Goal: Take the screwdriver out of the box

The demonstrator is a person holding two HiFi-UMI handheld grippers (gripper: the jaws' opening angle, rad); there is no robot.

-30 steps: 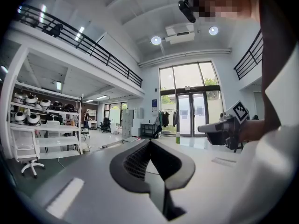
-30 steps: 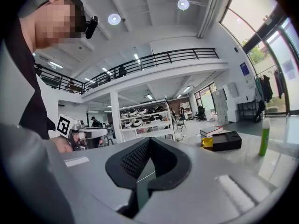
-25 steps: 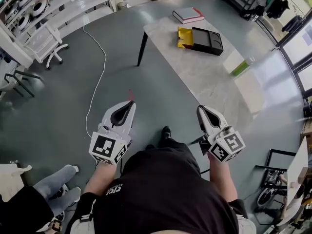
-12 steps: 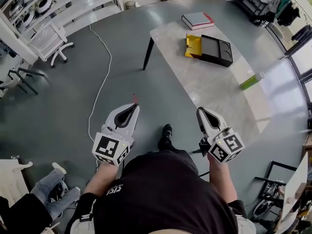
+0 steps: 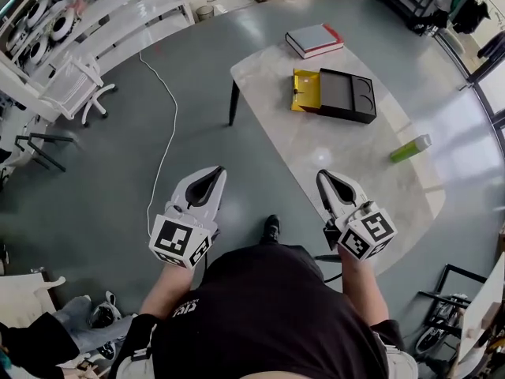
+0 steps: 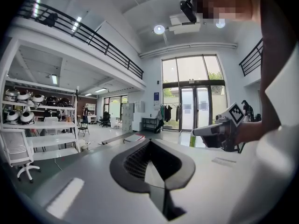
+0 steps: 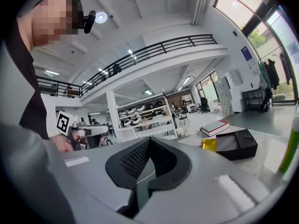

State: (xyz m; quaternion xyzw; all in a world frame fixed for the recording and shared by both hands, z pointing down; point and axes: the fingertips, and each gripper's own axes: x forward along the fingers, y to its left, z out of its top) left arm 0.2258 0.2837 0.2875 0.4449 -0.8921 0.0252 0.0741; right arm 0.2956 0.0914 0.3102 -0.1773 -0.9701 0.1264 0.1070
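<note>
On the pale table [image 5: 339,152] lies a black box [image 5: 343,95] with a yellow part [image 5: 304,90] at its left end; I cannot make out a screwdriver in it. The right gripper view shows the same box [image 7: 236,145] ahead to the right. My left gripper [image 5: 215,172] hangs over the floor, left of the table, shut and empty. Just over the table's near edge, my right gripper [image 5: 323,177] is also shut with nothing in it. Both are well short of the box. Each gripper view shows closed jaws: left gripper [image 6: 149,143], right gripper [image 7: 150,141].
A book [image 5: 314,39] lies beyond the box and a green bottle [image 5: 410,148] lies on its side at the table's right. A white cable [image 5: 164,144] runs over the floor, with shelves [image 5: 79,22] and a white chair [image 5: 75,81] at the left. A person's feet [image 5: 87,314] show at the lower left.
I have walked toward the table: it and the box now sit closer and more central in the head view. Both grippers stayed shut and travelled forward with me.
</note>
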